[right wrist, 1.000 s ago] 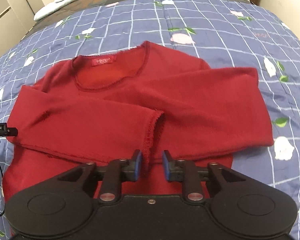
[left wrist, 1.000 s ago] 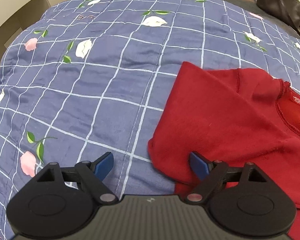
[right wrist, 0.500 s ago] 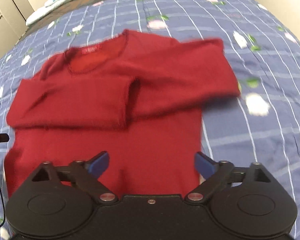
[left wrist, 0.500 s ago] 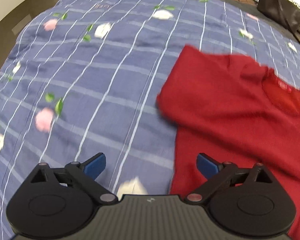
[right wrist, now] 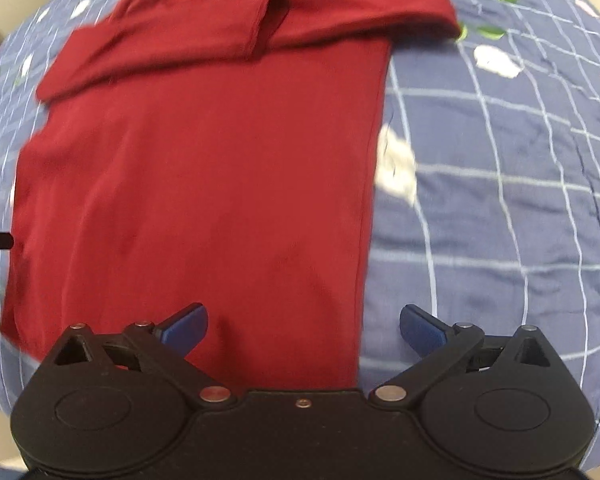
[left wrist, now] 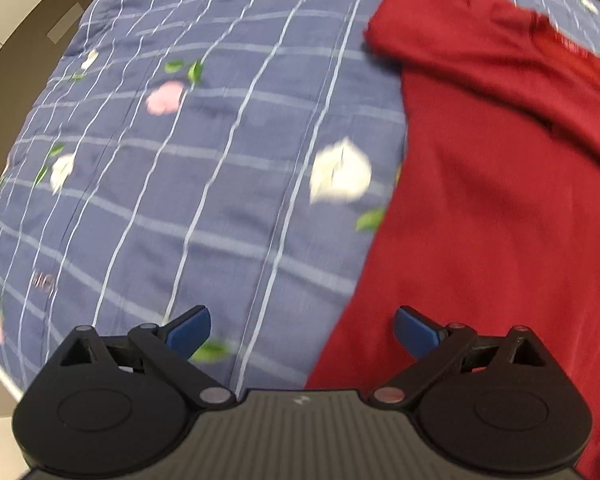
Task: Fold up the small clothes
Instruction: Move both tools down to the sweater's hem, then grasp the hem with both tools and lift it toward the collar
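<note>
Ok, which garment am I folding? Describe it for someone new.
Look at the blue checked floral quilt covering the bed. Flat on it lies a dark red long-sleeved top, both sleeves folded across its chest. It is the only garment there, solid red against the patterned blue.

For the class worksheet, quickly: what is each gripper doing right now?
Left gripper: open, holding nothing, over the edge of the red sweater.
Right gripper: open, holding nothing, over the sweater's hem.
</note>
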`<state>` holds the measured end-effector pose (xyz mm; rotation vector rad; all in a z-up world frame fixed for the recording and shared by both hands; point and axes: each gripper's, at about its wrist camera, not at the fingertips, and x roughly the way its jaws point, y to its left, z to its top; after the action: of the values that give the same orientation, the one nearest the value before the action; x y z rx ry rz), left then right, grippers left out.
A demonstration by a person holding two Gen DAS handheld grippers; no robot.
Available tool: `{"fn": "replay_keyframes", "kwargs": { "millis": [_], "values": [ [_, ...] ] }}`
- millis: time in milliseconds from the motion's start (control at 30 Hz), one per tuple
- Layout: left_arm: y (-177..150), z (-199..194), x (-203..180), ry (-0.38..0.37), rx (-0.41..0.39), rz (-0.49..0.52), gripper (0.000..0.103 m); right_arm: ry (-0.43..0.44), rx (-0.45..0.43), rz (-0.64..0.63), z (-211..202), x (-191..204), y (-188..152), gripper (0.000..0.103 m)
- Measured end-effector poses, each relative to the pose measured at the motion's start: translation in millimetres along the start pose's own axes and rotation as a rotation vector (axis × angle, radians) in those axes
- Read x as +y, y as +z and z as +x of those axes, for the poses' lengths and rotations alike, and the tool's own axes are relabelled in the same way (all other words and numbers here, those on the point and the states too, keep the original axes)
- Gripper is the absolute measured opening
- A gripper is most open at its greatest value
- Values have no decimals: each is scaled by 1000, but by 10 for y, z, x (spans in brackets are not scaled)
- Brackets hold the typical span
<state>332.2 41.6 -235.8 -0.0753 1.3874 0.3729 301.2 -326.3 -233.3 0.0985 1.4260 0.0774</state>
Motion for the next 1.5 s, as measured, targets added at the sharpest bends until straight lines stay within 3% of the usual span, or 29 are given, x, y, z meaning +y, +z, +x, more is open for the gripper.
{"fn": "replay_keyframes", "kwargs": {
  "millis": [233, 500, 633, 800, 1000, 1200, 1267, 1333, 1500],
  "values": [
    [-414, -215, 22, 13, 16, 18, 102, 16, 6, -129, -132, 145, -287, 102],
    [-679, -305, -46, 2, -12, 173, 102, 25, -44, -308, -300, 470, -641, 102],
    [-807, -280, -26, -35, -42, 262, 102, 7, -73, -369, -322, 640, -821, 102],
    [-1027, -291, 13, -20, -78, 396, 102, -27, -98, -460, -299, 821, -1068, 102],
    [-1238, -360, 57, -37, -114, 439, 102, -106, -194, -653, -139, 1102, -1344, 95],
    [-1439, -433, -149, -48, -198, 599, 102, -151, -289, -752, -22, 1254, -1419, 70],
    [-1496, -469, -244, -50, -237, 660, 102, -155, -301, -743, -46, 1257, -1378, 47],
    [-1549, -498, -332, -50, -278, 717, 102, -134, -293, -716, -94, 1241, -1310, 12],
    [-1651, -433, -583, -50, -347, 829, 102, -51, -279, -583, -335, 1177, -1103, 9]
  ]
}}
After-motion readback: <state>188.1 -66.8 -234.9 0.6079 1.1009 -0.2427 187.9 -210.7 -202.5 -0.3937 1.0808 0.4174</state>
